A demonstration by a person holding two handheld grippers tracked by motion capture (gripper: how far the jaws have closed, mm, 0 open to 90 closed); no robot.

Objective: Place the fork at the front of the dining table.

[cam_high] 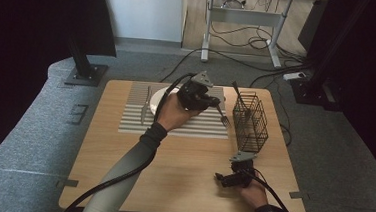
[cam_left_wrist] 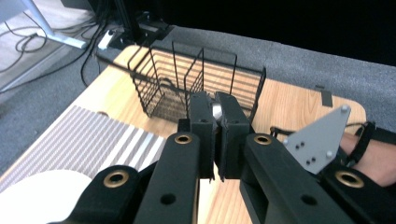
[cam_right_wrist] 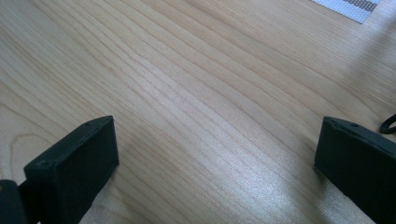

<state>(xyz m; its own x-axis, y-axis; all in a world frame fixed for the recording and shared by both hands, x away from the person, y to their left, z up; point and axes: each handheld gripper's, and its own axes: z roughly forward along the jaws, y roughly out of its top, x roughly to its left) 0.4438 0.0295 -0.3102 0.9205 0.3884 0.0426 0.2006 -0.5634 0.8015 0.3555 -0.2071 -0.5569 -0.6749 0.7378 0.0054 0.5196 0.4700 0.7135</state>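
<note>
My left gripper hovers over the right part of the striped placemat, shut on a silver fork whose tines hang down toward the mat. In the left gripper view the jaws are pressed together with a bit of silver metal between them, pointing at the black wire basket. That basket stands at the table's right and holds one utensil. My right gripper rests on the table near the front right, open, with bare wood between its jaws.
A knife lies on the left of the placemat beside a white plate, partly hidden by the left hand. The wooden table ends just behind the basket. Cables trail from both grippers over the front edge.
</note>
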